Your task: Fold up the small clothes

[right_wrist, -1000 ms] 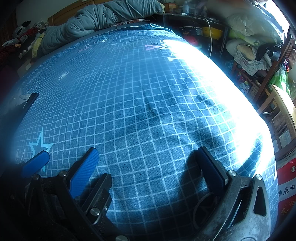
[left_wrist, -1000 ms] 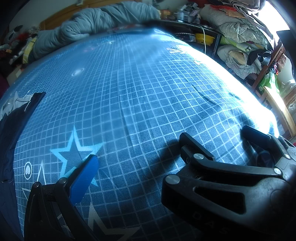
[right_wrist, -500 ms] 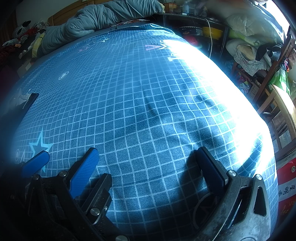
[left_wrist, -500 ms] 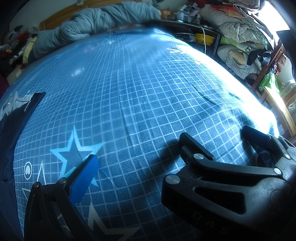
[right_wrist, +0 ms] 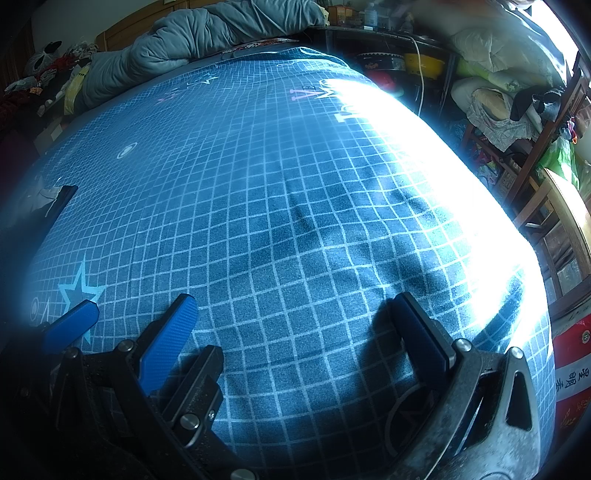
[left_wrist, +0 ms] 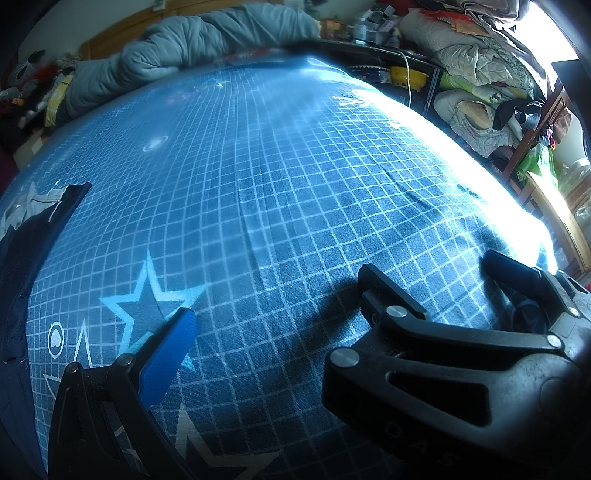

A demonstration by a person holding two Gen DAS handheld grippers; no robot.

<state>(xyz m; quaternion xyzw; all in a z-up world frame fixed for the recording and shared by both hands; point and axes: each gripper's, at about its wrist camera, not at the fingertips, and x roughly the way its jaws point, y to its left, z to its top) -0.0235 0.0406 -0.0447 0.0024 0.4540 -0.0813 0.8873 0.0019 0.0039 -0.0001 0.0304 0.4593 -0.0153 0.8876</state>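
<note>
I see the garment [left_wrist: 26, 236], dark navy with a pale grey part at its top, lying flat at the bed's [left_wrist: 295, 184] left edge. My left gripper [left_wrist: 336, 288] is spread wide and empty above the sheet; my right gripper [right_wrist: 295, 314] is likewise spread and empty. The gridded sheet ahead lies open up to the duvet [right_wrist: 207, 33]; its right edge is washed out by sunlight.

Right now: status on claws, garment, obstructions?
Both claws open, empty: left claw, right claw, hovering over grid bedsheet. Dark garment at far left, untouched. Nothing between claws and garment.
</note>
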